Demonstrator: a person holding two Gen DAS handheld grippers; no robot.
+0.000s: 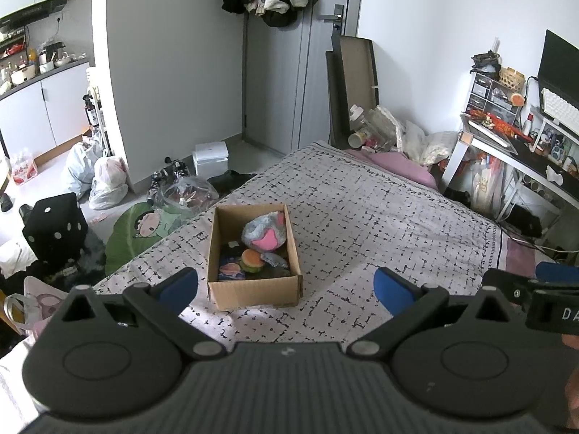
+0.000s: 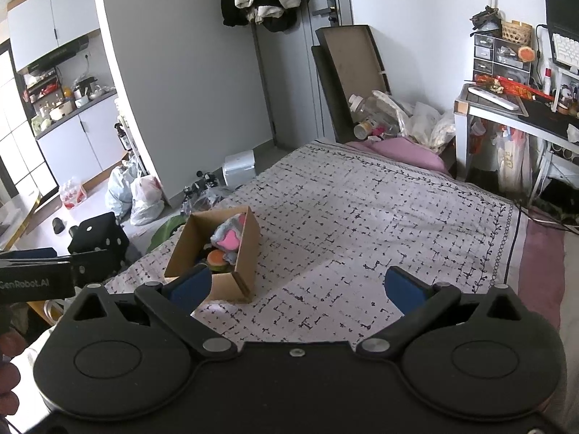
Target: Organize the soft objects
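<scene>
An open brown cardboard box point(image 1: 253, 253) sits on the patterned bedspread point(image 1: 362, 209), holding the grey-and-pink plush toy point(image 1: 264, 233) and burger-shaped plush point(image 1: 252, 259). The left gripper point(image 1: 286, 287) and right gripper point(image 2: 295, 289) hover near the box, jaws spread and empty, suggesting the sorting is finished.

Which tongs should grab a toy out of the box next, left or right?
Probably left. The box sits straight ahead between the open left tongs. For the right tongs, also open, it lies off to their left side.
</scene>
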